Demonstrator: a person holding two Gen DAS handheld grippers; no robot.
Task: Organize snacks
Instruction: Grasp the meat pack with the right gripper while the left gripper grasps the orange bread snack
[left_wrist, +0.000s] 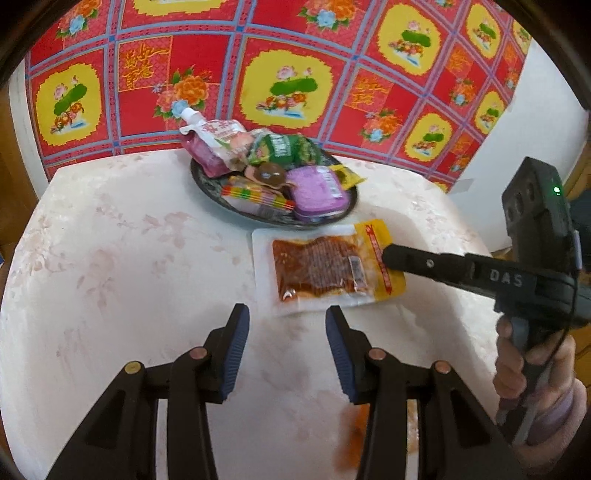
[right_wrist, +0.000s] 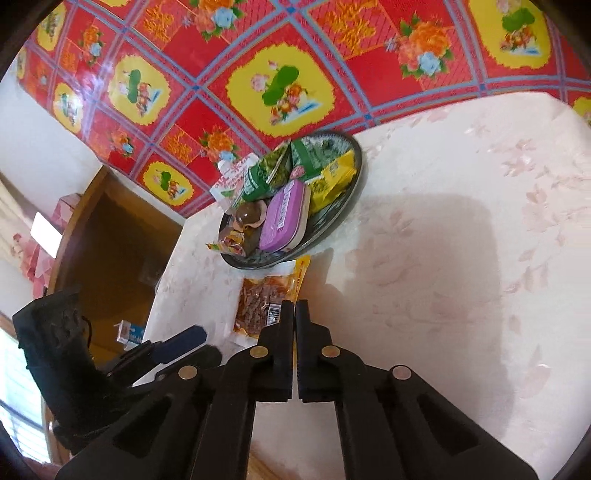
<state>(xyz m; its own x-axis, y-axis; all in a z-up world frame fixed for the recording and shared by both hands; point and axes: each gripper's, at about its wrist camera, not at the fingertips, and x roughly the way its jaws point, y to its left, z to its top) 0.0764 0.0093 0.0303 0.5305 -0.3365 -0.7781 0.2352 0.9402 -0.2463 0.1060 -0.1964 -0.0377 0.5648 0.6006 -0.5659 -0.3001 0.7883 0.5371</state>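
**Ana:** Fingers of the left hand-held gripper (left_wrist: 286, 325) stand partly apart over the pale flowered bench (left_wrist: 122, 258), nothing between them.

**Ben:** And the right hand-held gripper (right_wrist: 295, 308)?

**Ana:** Its jaws are fully together, tips at the yellow edge of the flat snack packet (left_wrist: 325, 269). Whether they pinch that edge, I cannot tell. A hand (left_wrist: 532, 373) holds its handle.

**Ben:** Where does the packet lie?

**Ana:** Flat on the bench, just beside the near rim of the dark plate (left_wrist: 207, 184).

**Ben:** What's on the plate?

**Ana:** A purple tin (left_wrist: 317, 188), green packets (left_wrist: 284, 147), a yellow packet (right_wrist: 332, 177), a spouted pouch (left_wrist: 207, 136). Behind stands a red and yellow flowered cloth (left_wrist: 221, 48).
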